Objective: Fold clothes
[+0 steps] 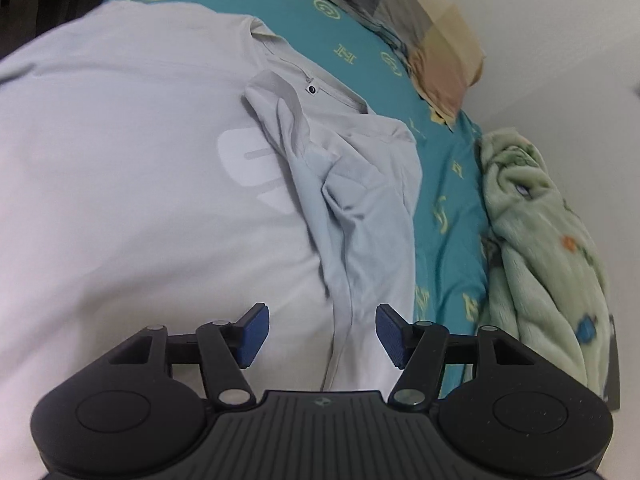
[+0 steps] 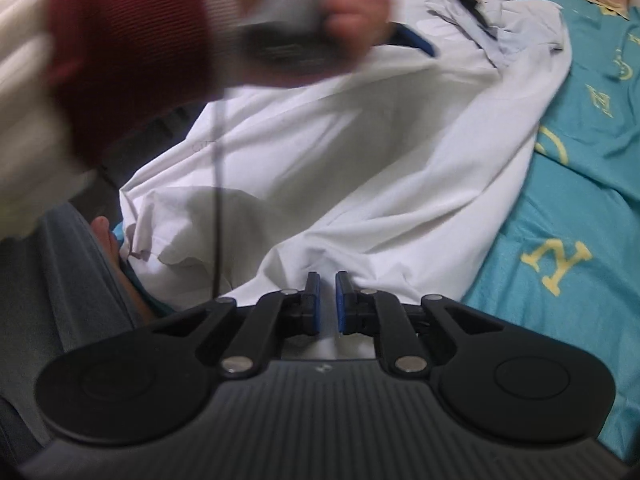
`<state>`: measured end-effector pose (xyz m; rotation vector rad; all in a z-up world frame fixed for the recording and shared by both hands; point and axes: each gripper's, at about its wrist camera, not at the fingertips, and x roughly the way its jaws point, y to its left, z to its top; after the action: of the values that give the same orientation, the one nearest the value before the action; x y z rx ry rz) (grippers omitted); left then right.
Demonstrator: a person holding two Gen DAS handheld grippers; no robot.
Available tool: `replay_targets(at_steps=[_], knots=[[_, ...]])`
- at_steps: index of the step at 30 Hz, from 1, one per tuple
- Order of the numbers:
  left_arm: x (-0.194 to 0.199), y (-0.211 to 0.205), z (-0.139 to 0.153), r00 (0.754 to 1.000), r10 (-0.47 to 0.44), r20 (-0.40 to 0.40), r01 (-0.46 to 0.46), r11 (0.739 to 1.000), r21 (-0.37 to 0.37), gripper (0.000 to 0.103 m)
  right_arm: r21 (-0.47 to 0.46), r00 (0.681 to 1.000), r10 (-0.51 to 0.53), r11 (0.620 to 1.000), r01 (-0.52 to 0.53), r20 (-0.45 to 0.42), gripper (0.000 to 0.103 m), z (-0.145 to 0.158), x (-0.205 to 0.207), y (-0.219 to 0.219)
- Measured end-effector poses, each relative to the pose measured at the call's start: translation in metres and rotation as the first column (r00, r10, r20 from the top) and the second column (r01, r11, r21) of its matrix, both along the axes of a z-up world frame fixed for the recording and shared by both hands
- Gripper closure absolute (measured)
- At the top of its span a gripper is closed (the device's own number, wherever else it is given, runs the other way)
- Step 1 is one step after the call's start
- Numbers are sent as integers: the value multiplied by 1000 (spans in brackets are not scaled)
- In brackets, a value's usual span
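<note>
A white t-shirt (image 1: 140, 160) with a pale chest logo lies spread on a teal bedsheet. One sleeve (image 1: 352, 200) is folded inward over the body, below the collar (image 1: 320, 88). My left gripper (image 1: 322, 334) is open and empty, its blue pads just above the folded sleeve's lower part. In the right wrist view the shirt (image 2: 360, 152) lies rumpled. My right gripper (image 2: 327, 304) is nearly closed, pinching the shirt's hem fabric between its blue pads. The left hand in a red cuff (image 2: 132, 48) holds the other gripper, blurred, over the shirt's far end.
The teal bedsheet (image 1: 448, 184) with yellow motifs shows on the right and in the right wrist view (image 2: 560, 240). A green fleece blanket (image 1: 540, 240) lies bunched by the white wall. A checked pillow (image 1: 400, 12) sits at the bed's head. The person's grey-trousered leg (image 2: 60, 300) is at left.
</note>
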<state>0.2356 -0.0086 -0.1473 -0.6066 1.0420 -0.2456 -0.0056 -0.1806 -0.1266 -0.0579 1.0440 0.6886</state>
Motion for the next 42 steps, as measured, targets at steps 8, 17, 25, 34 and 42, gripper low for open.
replay_targets(at_steps=[8, 17, 25, 34, 42], knots=[[54, -34, -26, 1000, -7, 23, 6, 999, 47, 74, 22, 998, 61, 998, -60, -19, 92, -8, 5, 2], [65, -38, 19, 985, -88, 150, 56, 977, 207, 100, -15, 991, 135, 991, -136, -18, 92, -10, -3, 10], [75, 1, 3, 996, -13, 84, -17, 938, 345, 99, -46, 978, 200, 978, -203, -65, 92, -19, -3, 19], [16, 67, 28, 991, -1, 132, -30, 971, 236, 69, 93, 987, 163, 983, -161, -7, 90, -1, -1, 0], [-30, 224, 57, 936, 351, 34, -353, 935, 35, 22, 231, 986, 26, 971, -64, 165, 90, 34, -17, -29]])
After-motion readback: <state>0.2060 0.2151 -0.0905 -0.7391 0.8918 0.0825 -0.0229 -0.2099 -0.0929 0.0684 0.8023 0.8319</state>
